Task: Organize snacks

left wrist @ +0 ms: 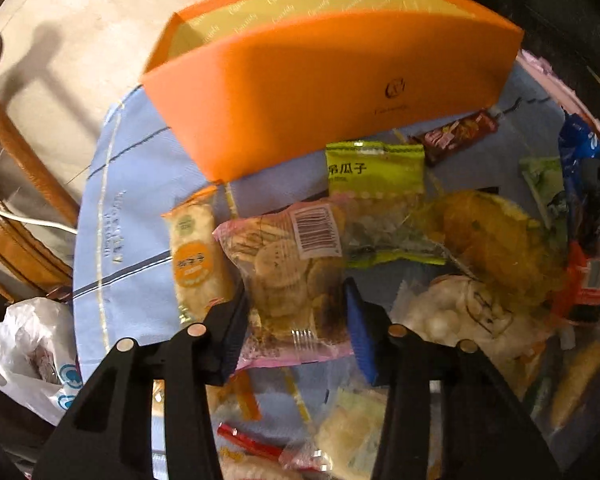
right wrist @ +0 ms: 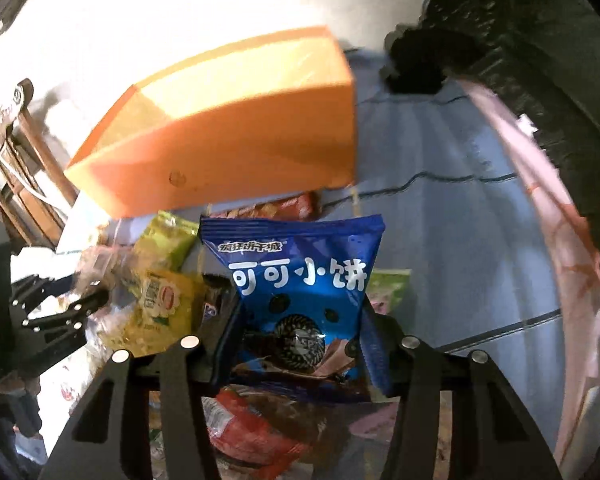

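An open orange box (left wrist: 320,80) stands at the far side of a round table with a blue cloth (left wrist: 136,184); it also shows in the right wrist view (right wrist: 228,136). My left gripper (left wrist: 296,312) is shut on a clear pink-edged bag of round crackers (left wrist: 288,272), held above the snack pile. My right gripper (right wrist: 300,340) is shut on a blue cocoa cookie bag (right wrist: 300,288), lifted in front of the box. The left gripper also shows at the left of the right wrist view (right wrist: 60,304).
Loose snacks cover the table: a green seed packet (left wrist: 376,172), an orange cracker pack (left wrist: 192,256), a yellow bag (left wrist: 496,240), a red-brown bar (left wrist: 460,132), a yellow tea packet (right wrist: 160,300). Wooden chairs (left wrist: 16,152) and a white plastic bag (left wrist: 32,356) stand left.
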{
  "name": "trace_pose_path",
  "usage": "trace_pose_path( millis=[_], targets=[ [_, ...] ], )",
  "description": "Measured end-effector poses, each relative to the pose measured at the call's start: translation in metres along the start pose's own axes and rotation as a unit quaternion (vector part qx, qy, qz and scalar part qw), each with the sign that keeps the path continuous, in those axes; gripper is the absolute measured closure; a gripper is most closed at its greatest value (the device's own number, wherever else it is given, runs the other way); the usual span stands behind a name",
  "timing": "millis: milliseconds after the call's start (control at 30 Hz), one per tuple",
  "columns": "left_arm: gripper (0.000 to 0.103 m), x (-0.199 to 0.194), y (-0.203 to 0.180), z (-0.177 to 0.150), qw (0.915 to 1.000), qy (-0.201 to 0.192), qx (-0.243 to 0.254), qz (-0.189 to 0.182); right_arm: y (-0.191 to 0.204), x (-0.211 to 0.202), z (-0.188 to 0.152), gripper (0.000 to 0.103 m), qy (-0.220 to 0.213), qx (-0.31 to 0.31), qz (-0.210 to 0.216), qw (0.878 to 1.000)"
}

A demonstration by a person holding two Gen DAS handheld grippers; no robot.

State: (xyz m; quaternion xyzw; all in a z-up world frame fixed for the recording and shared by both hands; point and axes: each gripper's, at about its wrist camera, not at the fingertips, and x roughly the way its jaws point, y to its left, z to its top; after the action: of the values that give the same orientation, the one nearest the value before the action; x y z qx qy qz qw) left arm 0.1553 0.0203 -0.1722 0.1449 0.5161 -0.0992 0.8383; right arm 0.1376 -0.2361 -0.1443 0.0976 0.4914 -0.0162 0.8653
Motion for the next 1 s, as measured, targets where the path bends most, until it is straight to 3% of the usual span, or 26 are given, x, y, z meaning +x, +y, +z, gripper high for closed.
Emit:
trace_pose_path(
  millis=[67,233,367,467,600,667,767,800,1000],
  targets=[
    [0.059,-0.012,0.004,0.002,0.9999,-0.003,-0.010,0.007,-0.002,-0.011,0.005,0.050,-0.015,0.008,0.002,1.000],
    [0.059,-0.071,0.017,0.020,0.9972,-0.057,-0.047,0.005,-0.005,-0.041,0.025,0.050,-0.054,0.016,0.010,0.998],
    [0.059,-0.108,0.021,0.040,0.9926,-0.101,-0.060,0.029,0.002,-0.064,0.046,0.050,-0.081,0.006,0.027,0.996],
    [0.059,-0.124,0.033,0.062,0.9868,-0.122,-0.096,0.046,0.010,-0.074,0.063,0.050,-0.098,-0.010,0.032,0.995],
    [0.065,-0.140,0.040,0.101,0.9798,-0.154,-0.105,0.072,0.019,-0.079,0.102,0.050,-0.113,-0.032,0.038,0.992],
    [0.070,-0.143,0.047,0.118,0.9771,-0.167,-0.109,0.073,0.022,-0.077,0.131,0.050,-0.118,-0.043,0.041,0.991],
    [0.086,-0.136,0.053,0.150,0.9752,-0.176,-0.117,0.066,0.031,-0.066,0.172,0.050,-0.121,-0.051,0.045,0.990],
    [0.086,-0.132,0.054,0.158,0.9762,-0.173,-0.118,0.057,0.034,-0.063,0.181,0.050,-0.121,-0.054,0.045,0.990],
    [0.094,-0.104,0.061,0.166,0.9787,-0.156,-0.129,0.037,0.044,-0.057,0.198,0.051,-0.133,-0.056,0.069,0.987]
  ],
)
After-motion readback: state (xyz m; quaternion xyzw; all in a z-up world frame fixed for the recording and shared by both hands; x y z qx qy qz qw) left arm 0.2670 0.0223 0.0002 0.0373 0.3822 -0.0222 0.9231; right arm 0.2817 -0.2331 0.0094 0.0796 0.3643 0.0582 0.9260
